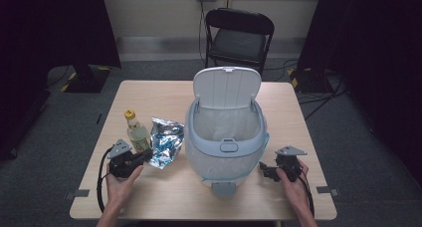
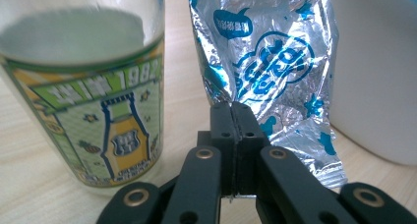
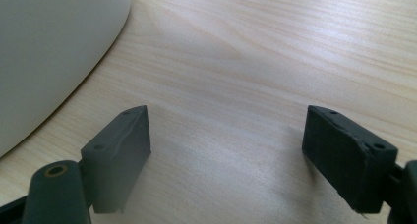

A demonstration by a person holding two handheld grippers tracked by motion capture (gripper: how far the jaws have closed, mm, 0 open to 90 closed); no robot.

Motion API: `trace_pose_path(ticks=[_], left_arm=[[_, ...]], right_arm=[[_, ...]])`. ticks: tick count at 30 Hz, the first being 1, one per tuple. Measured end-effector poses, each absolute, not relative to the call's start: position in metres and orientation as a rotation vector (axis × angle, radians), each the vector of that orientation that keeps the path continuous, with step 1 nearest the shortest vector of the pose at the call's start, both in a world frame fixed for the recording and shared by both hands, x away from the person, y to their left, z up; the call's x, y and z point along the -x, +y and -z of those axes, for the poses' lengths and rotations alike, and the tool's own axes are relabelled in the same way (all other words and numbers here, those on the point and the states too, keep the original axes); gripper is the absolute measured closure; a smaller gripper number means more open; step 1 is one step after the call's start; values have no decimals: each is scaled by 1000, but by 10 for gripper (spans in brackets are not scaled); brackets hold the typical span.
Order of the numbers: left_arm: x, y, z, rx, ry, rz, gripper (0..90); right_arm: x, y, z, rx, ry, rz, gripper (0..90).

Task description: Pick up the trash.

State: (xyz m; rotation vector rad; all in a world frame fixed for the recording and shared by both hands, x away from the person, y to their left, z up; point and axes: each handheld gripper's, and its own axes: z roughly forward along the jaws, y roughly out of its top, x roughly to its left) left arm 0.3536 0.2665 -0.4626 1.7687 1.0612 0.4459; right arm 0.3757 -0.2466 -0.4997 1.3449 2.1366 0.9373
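Left gripper is pinching the foil wrapper edge, bottle beside it, likely bound for the open bin. Right gripper is idling with jaws wide apart beside the bin

bare forearms; black claws with brass rivets, grey plates, black cables

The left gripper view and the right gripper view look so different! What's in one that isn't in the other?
Left gripper view alone: a glass bottle with a green and yellow label, and a crinkly silver and blue foil packet beside it, with the left gripper pressed shut at the packet's lower edge; whether it pinches the foil is unclear. Right gripper view alone: the right gripper spread wide open over bare wood. Both share the pale wooden table and a curved side of the white bin.
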Motion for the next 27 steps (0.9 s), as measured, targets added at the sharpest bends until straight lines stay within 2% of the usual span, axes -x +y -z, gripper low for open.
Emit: trace_pose_path(ticks=[27], left_arm=[[-340, 280, 423, -1637, 976, -532, 898]], right_arm=[[-376, -247, 500, -1345, 2137, -937, 173]])
